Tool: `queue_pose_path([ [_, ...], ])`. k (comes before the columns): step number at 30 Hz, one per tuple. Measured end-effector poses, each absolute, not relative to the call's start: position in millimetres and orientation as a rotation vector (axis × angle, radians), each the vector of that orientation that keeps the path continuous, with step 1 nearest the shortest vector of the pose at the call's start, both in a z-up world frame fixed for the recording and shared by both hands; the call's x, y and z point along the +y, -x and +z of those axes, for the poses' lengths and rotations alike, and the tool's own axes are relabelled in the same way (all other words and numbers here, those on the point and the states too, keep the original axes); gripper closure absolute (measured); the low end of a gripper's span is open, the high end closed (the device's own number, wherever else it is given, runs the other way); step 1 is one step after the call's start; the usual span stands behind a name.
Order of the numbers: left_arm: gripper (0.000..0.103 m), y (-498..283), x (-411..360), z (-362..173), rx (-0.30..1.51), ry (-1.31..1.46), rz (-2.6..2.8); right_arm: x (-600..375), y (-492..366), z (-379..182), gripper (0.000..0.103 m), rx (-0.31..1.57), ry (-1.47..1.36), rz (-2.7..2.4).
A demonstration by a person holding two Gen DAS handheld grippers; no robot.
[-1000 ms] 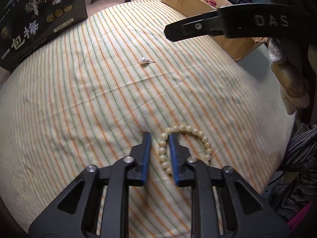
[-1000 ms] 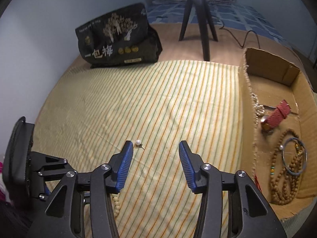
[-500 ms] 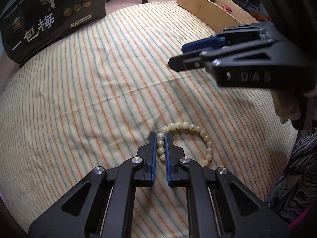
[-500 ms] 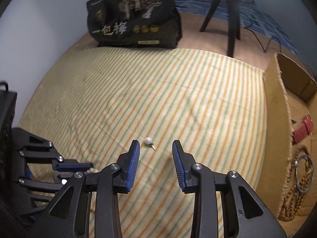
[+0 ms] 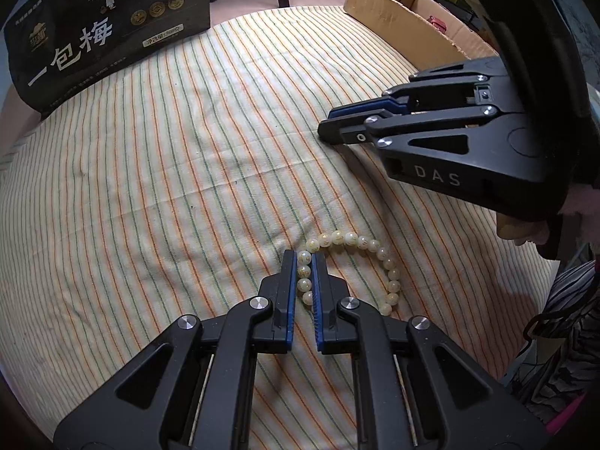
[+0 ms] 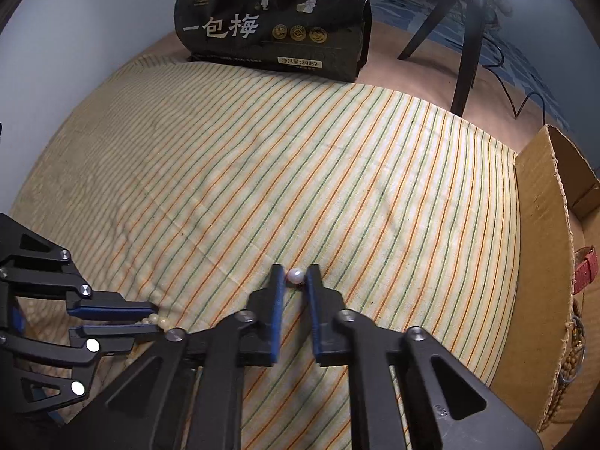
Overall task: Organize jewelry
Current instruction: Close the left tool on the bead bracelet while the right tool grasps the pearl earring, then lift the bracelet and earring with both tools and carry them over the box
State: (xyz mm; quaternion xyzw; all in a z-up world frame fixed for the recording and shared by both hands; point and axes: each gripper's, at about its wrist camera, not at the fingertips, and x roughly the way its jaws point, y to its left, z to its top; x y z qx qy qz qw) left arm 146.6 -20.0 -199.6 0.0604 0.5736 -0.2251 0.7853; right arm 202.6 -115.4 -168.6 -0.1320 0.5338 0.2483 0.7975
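A cream bead bracelet (image 5: 352, 238) lies on the striped cloth (image 5: 187, 150). My left gripper (image 5: 303, 262) is shut on one side of it, with several beads pinched between the blue pads. The right wrist view shows that gripper (image 6: 150, 315) at lower left with beads (image 6: 159, 320) at its tips. A small pearl stud earring (image 6: 296, 274) sits on the cloth. My right gripper (image 6: 295, 281) has its jaws closing on it, and both pads touch the pearl. In the left wrist view the right gripper (image 5: 326, 129) points down at the cloth and hides the pearl.
A cardboard box (image 6: 540, 262) stands at the cloth's right edge, holding a red watch strap (image 6: 585, 266) and wooden bead strings (image 6: 573, 352). A black printed bag (image 6: 273, 22) stands at the far edge. Tripod legs (image 6: 465, 48) rise behind it.
The right gripper has come down over the pearl earring and its jaws have narrowed onto it. The left gripper's pads have closed the last gap onto the bracelet beads.
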Motion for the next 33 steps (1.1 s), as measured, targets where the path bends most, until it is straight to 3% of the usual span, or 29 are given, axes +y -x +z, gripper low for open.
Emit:
queue_pose_path([
  [16, 0.097, -160.1, 8.3, -154.6, 1.152, 0.007, -0.435, -146.3, -189.4, -132.9, 0.096, 1.101, 0.195, 0.524],
  [33, 0.097, -163.0, -13.9, -97.3, 0.991, 0.064, -0.469, -199.9, -178.8, -72.7, 0.096, 0.993, 0.125, 0.462],
])
